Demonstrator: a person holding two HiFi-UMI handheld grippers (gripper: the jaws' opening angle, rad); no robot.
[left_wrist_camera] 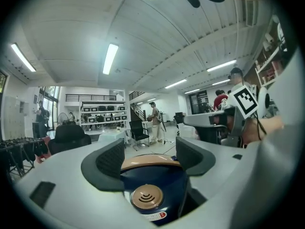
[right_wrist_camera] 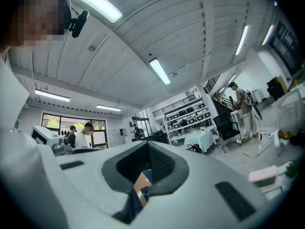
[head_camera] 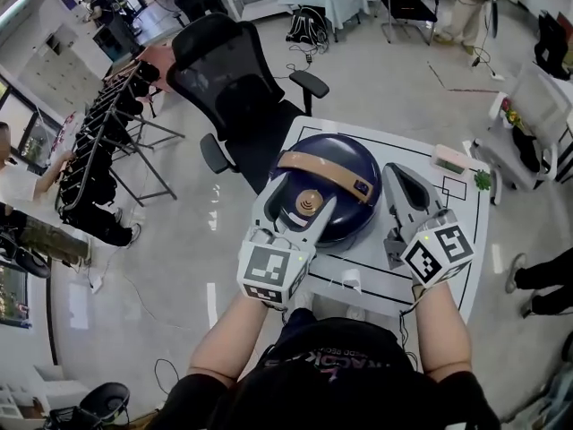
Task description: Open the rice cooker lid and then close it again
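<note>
Left gripper point(head_camera: 304, 197) is holding its jaws spread, straddling the round tan button point(head_camera: 309, 202) on the near side of the dark blue domed rice cooker point(head_camera: 345, 164). The pads appear to be clear of it, though the view is poor. Right gripper point(head_camera: 405, 176) is keeping its jaws pressed together on nothing, just beside the cooker's right flank. Cooker is sitting lid-down on the white line-marked table point(head_camera: 394, 280), with a tan curved handle point(head_camera: 327, 167) across its top. Beyond, a black mesh office chair point(head_camera: 228, 74) is standing.

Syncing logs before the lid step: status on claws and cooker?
Left claw open, straddling the rice cooker front button. Right claw shut, empty, beside the cooker. Lid down. No obstruction seen.
</note>
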